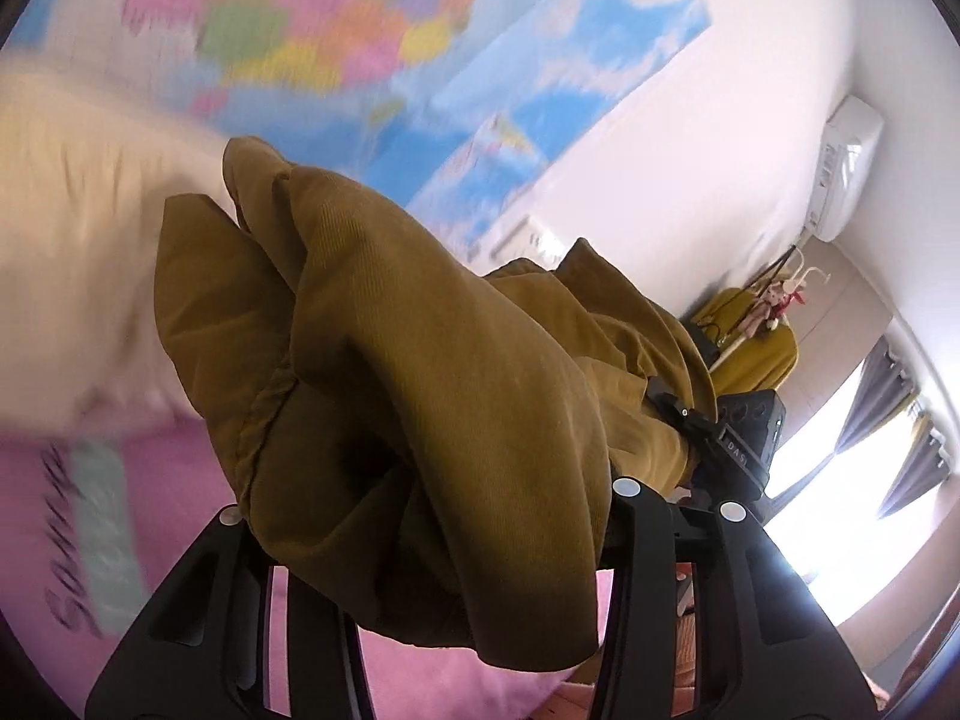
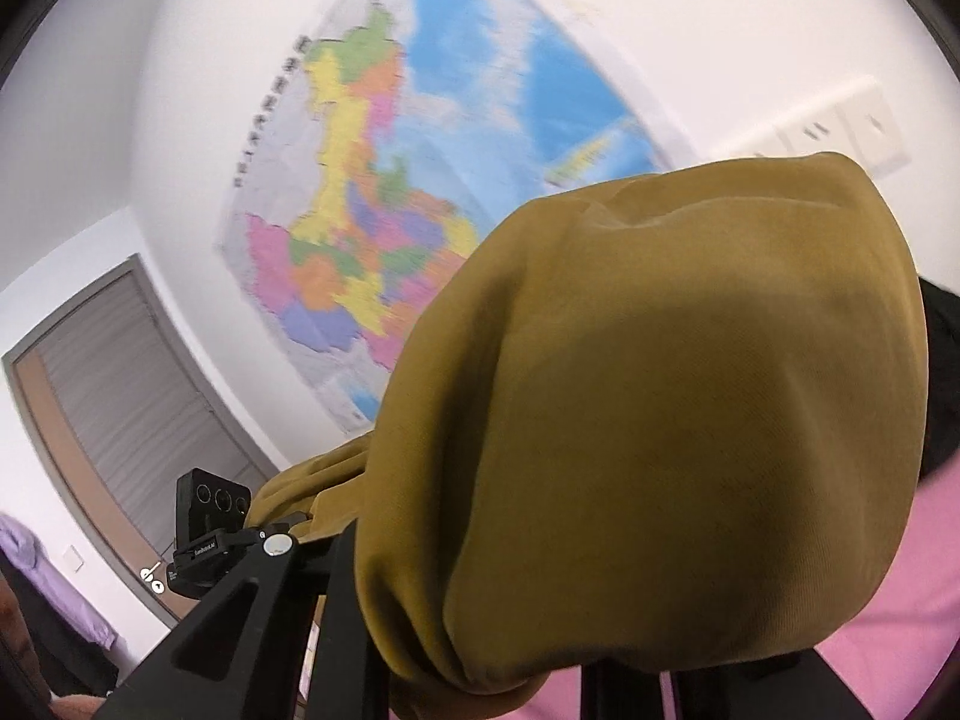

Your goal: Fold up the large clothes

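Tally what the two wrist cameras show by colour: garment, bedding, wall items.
Mustard-brown: 1, the corduroy garment, bunched in the left gripper and the right gripper.
Pink: 1, the bedsheet.
Cream: 1, the pillow.
Multicoloured: 1, the wall map.
White: 1, the air conditioner.
Total: 5

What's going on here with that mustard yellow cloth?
A person is holding up a mustard corduroy garment with handheld tongs in both hands. The left tongs and right tongs each have bunched fabric draped over them, lifted above a pink bed cover. A wall map hangs behind. No fold has been laid yet.
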